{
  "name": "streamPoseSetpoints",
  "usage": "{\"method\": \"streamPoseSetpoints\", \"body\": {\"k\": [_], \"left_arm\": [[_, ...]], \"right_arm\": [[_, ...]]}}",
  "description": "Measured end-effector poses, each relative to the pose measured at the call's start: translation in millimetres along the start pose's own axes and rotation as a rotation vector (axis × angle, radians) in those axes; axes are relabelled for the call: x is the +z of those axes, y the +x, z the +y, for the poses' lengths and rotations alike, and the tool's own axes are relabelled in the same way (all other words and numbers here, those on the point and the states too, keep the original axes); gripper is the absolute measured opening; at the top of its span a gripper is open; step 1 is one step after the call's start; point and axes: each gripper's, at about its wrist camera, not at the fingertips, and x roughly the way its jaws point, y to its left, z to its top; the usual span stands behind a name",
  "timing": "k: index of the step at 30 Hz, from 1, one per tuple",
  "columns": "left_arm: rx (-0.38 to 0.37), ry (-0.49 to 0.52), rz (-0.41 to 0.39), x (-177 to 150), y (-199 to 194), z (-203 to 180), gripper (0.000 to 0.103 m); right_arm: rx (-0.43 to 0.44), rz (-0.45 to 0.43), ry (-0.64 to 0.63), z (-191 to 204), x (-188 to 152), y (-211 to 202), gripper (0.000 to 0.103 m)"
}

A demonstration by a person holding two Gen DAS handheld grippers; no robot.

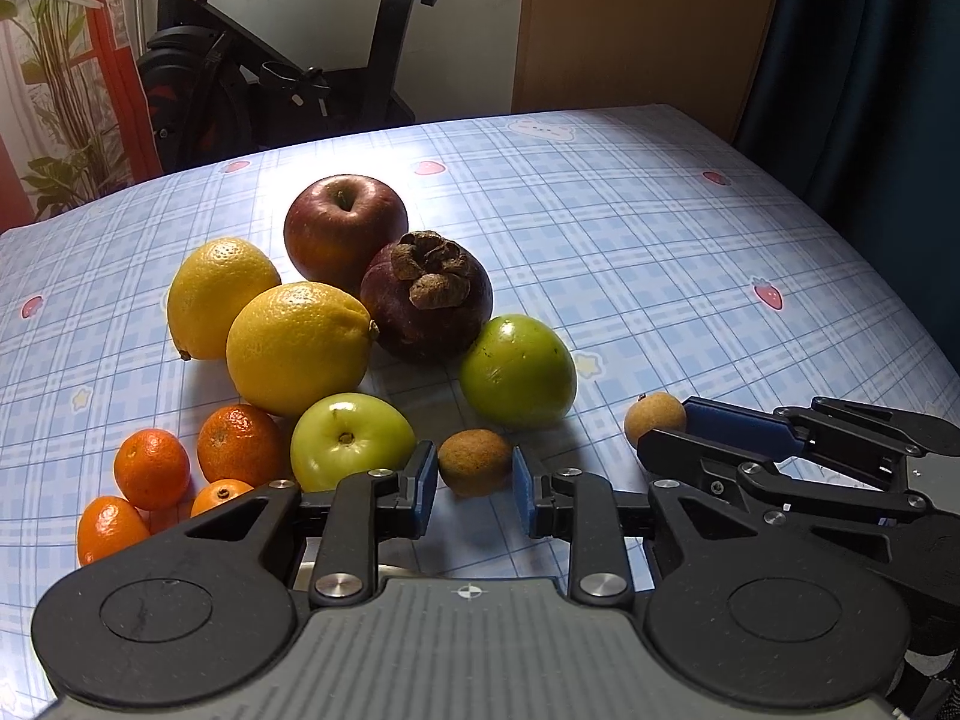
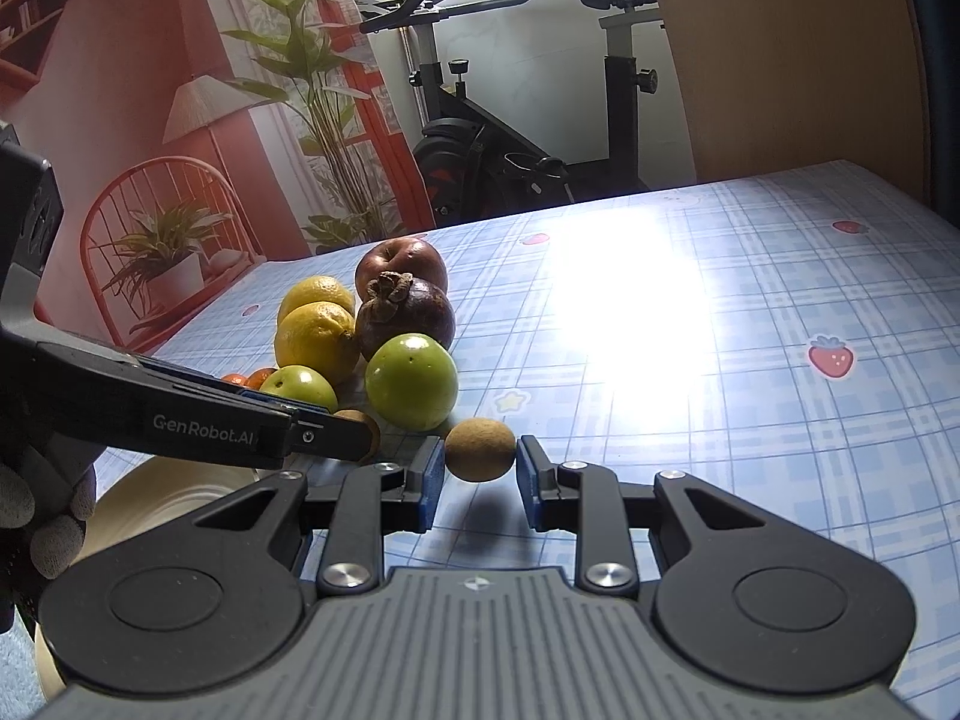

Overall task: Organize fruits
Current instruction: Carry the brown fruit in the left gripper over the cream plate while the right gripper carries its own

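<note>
Fruits sit grouped by kind at the worktop's (image 1: 660,252) near left, so sorting looks nearly finished; right tongs (image 2: 480,471) grip one small brown round fruit (image 2: 480,450) above the cloth, left tongs (image 1: 474,480) loosely straddle another (image 1: 474,461), touching neither pad

Behind the plaid-clothed table (image 2: 750,312), an exercise bike (image 2: 516,138), potted plant (image 2: 312,90), bright window glare.

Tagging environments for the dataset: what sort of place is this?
Most likely a room in a home. Fruit lies on a table with a blue checked strawberry-print tablecloth; behind it stand a black exercise bike, a tall green potted plant and a red metal-wire chair.
</note>
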Motion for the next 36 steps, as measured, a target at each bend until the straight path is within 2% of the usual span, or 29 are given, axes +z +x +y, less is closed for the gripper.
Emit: {"method": "streamPoseSetpoints", "body": {"k": [8,20,27,36], "left_arm": [[0.012,0.038,-0.029,-3.0,-4.5,-5.6,0.029],[-0.037,0.043,-0.106,-8.2,-50.1,1.0,0.029],[-0.040,0.024,-0.129,-22.4,-82.5,26.4,0.029],[-0.034,-0.070,-0.065,-56.0,-89.5,72.6,0.029]], "right_arm": [[0.000,0.000,0.001,-1.1,0.5,0.6,0.029],[-0.016,0.017,-0.010,7.5,2.0,1.5,0.029],[0.036,0.016,-0.056,38.7,9.3,-5.1,0.029],[0.115,0.088,-0.201,97.0,2.6,11.6,0.029]]}}
